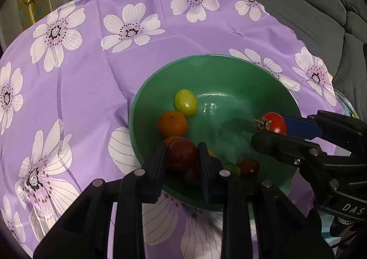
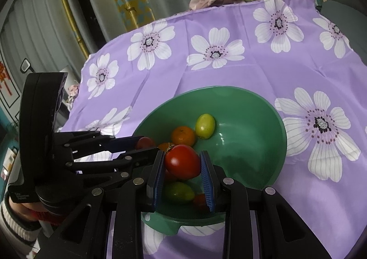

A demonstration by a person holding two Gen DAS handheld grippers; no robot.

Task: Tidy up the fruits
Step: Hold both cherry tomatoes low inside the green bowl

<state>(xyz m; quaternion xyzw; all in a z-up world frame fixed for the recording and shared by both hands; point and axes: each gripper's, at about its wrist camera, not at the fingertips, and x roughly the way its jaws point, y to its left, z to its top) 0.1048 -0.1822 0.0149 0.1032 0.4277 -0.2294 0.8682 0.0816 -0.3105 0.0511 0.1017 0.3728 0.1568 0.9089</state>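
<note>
**Both grippers clamped on tomatoes over the green bowl**

Over the green bowl (image 1: 229,68) on the purple floral cloth (image 1: 91,57), the left gripper (image 1: 182,155) pinches a dark red tomato (image 1: 181,153). Inside the bowl lie an orange (image 1: 172,123) and a green fruit (image 1: 185,102). At the bowl's right, the right gripper (image 2: 183,162) clamps a bright red tomato (image 2: 182,161).

You are seeing a green bowl (image 2: 259,107), a red tomato (image 2: 182,161), and a purple cloth (image 1: 96,57) showing white flowers.
</note>
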